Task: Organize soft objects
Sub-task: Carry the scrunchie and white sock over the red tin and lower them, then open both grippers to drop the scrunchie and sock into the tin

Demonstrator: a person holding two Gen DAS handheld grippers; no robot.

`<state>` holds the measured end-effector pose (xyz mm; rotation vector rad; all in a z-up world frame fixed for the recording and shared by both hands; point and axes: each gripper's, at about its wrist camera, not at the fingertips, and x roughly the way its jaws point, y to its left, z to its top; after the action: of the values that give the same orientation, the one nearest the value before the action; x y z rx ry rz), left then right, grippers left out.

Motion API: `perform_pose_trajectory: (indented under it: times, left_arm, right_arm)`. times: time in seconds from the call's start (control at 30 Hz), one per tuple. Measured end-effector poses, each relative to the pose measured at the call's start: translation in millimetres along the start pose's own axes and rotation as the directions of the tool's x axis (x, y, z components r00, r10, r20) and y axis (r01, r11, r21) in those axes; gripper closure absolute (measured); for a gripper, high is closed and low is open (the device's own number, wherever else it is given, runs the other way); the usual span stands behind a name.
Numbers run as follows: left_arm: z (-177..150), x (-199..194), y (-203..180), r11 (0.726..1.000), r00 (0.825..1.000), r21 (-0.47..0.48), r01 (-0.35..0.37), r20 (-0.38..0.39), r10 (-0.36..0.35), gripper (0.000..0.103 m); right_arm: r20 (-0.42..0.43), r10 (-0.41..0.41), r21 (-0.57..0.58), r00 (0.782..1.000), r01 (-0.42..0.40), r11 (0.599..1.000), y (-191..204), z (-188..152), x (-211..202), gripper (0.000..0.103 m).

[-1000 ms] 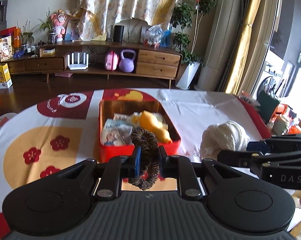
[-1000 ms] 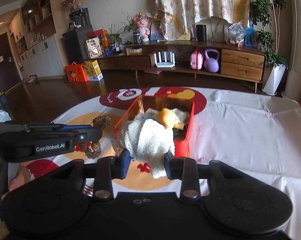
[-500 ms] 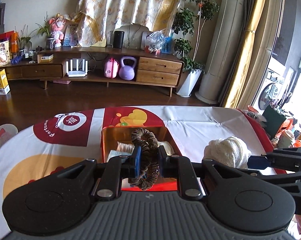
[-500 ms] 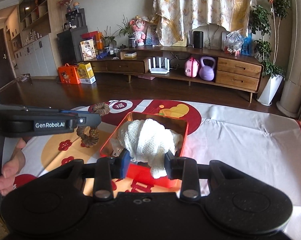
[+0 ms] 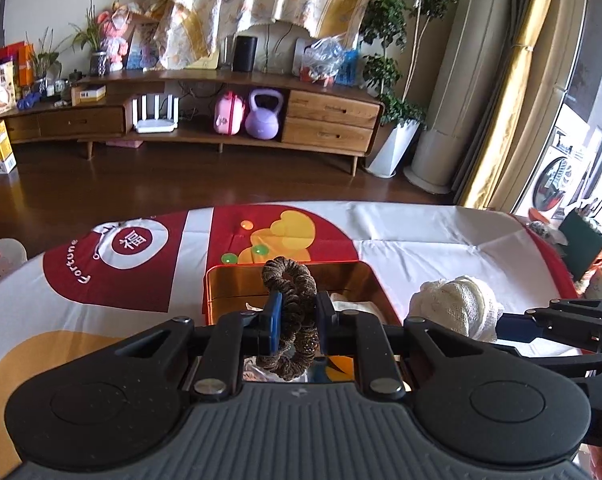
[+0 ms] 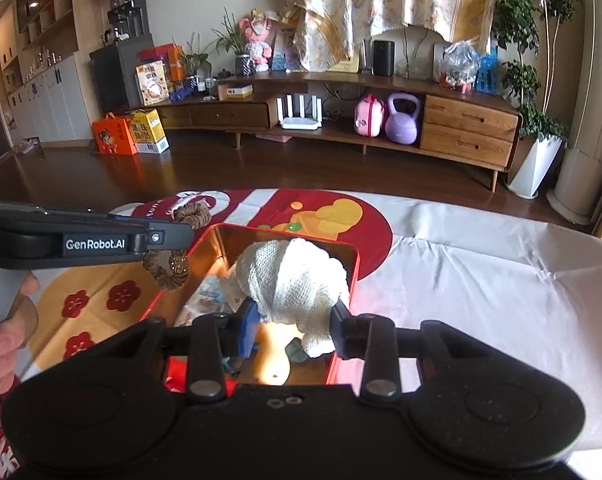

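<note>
Broadly, a desk (image 6: 481,264) under a white cloth with red and yellow prints fills the lower half of both wrist views, with a long wooden sideboard (image 6: 381,116) against the far wall behind it. On the cloth sits a red tin box (image 6: 351,280), open-topped, its inner walls shining orange. Inside lie a yellow soft toy (image 6: 275,354) and some pale packets (image 6: 209,300), partly hidden.

Over the box hangs the white knitted bundle (image 6: 297,280), clamped at its lower end between the right tongs (image 6: 293,330) — the blue pad presses one side, the black pad the other. From the left wrist view the same bundle shows just beyond the box's right edge, off the desk.

Smaller is the brown coiled hair tie (image 5: 291,312), pinched upright between the left tongs (image 5: 297,322), which stand nearly together around it. It hangs above the near part of the box, its loop rising past the pads. A hand (image 6: 9,328) grips the left handle at the edge of the right wrist view.
</note>
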<state>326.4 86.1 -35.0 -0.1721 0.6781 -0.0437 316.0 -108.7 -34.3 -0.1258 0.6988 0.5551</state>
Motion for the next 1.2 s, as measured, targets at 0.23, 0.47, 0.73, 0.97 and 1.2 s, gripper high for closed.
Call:
perform_pose_trajectory:
  times: [0.23,0.47,0.73,0.97,1.2]
  left_arm:
    - [0,39,8,1.0,0.999,0.003,-0.011,-0.038,0.011,0.085]
    - [-5,66,13,1.0,0.997,-0.001,-0.008,-0.071,0.008,0.086]
    - [-14,86,16,1.0,0.995,0.001,0.002,-0.104,-0.001,0.086]
    - [-19,96,17,1.0,0.992,0.001,-0.007,-0.123,0.007,0.086]
    - [-19,92,24,0.999,0.993,-0.032,-0.017,-0.121,0.013,0.075]
  right_arm:
    - [-0.022,-0.01,-0.017,1.0,0.009,1.0,-5,11,37,0.067]
    - [-0.069,-0.019,-0.007,0.997,0.018,1.0,-8,10,71,0.066]
    - [-0.099,-0.019,-0.055,0.995,0.013,0.998,-2,6,88,0.067]
    - [-0.102,-0.027,-0.041,0.994,0.022,0.999,-3,8,94,0.057]
    - [-0.102,-0.017,-0.028,0.995,0.015,0.999,-5,10,88,0.048]
